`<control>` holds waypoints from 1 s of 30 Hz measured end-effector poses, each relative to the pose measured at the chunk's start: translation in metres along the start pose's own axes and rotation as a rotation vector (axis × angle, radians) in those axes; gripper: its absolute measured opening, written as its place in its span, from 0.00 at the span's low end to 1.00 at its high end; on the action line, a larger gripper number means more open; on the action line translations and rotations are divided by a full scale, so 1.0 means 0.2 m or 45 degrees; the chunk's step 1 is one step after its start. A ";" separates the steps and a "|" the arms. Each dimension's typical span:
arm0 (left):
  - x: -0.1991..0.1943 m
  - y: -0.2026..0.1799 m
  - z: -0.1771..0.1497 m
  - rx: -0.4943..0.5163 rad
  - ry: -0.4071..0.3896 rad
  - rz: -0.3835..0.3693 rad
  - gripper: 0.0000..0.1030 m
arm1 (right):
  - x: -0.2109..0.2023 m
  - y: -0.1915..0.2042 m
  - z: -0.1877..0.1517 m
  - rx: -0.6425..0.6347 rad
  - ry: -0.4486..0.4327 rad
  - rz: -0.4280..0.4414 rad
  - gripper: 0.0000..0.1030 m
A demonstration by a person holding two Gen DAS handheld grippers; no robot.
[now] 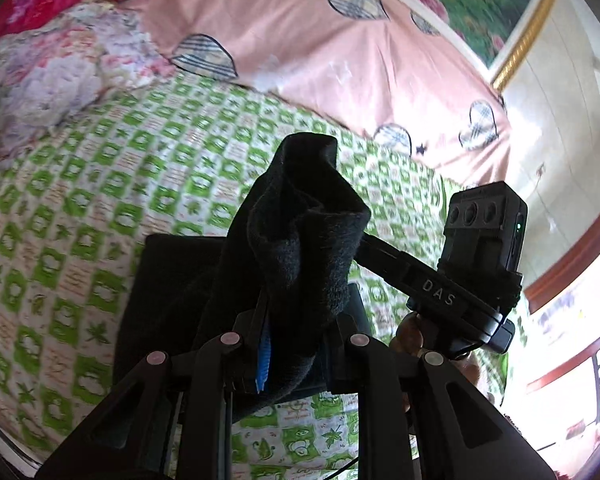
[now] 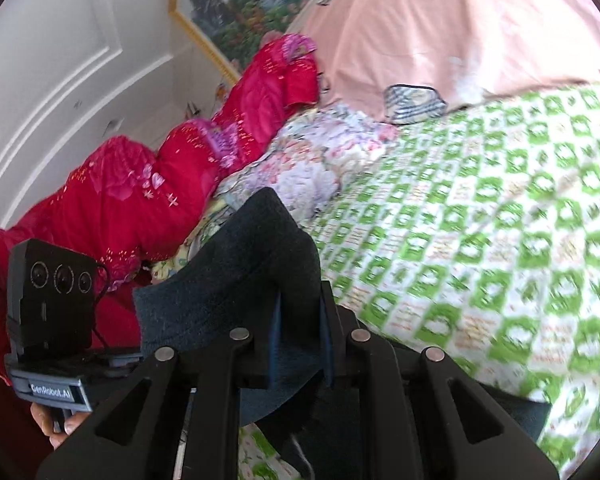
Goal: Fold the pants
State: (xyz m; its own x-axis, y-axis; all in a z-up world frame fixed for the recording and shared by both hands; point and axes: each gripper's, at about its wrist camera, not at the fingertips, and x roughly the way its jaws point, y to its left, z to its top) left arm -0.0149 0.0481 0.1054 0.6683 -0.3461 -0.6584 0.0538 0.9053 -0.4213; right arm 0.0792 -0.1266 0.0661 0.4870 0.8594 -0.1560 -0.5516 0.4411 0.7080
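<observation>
Left wrist: both tongs (image 1: 296, 316) (image 2: 300, 328) clenched on black pants (image 1: 300, 220), fabric bunched between them

Black pants (image 1: 300, 240), green-and-white checked bedsheet (image 1: 100, 200), red quilt (image 2: 140, 200), pink cover (image 1: 300, 40)

A home bedroom: a bed with a green-checked sheet (image 1: 100, 208), pink quilt (image 1: 300, 52), and framed picture (image 1: 480, 4) on the wall.

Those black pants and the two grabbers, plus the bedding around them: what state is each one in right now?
Pants: lifted off the bed, bunched, pinched at two spots.
Left gripper: shut on the pants.
Right gripper: shut on the pants.
Green checked sheet: spread flat.
Pink blanket: draped over a mound.
Red quilt: heaped along the wall.
</observation>
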 end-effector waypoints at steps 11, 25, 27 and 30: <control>0.24 -0.11 -0.11 0.119 0.102 -0.007 0.19 | -0.08 -0.22 -0.14 0.129 -0.022 -0.036 0.18; 0.45 -0.21 -0.22 0.234 0.206 -0.047 0.28 | -0.30 -0.30 -0.26 0.226 -0.061 -0.326 0.22; 0.46 -0.22 -0.24 0.251 0.212 -0.052 0.30 | -0.33 -0.32 -0.27 0.251 -0.070 -0.359 0.22; 0.46 -0.25 -0.25 0.290 0.207 -0.077 0.41 | -0.37 -0.32 -0.28 0.290 -0.082 -0.408 0.23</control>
State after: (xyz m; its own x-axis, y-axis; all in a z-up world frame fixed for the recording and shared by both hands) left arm 0.0066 -0.0411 0.0334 0.5323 -0.4196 -0.7353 0.2675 0.9074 -0.3241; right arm 0.0412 -0.2045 -0.0066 0.6556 0.6663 -0.3552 -0.2040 0.6092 0.7663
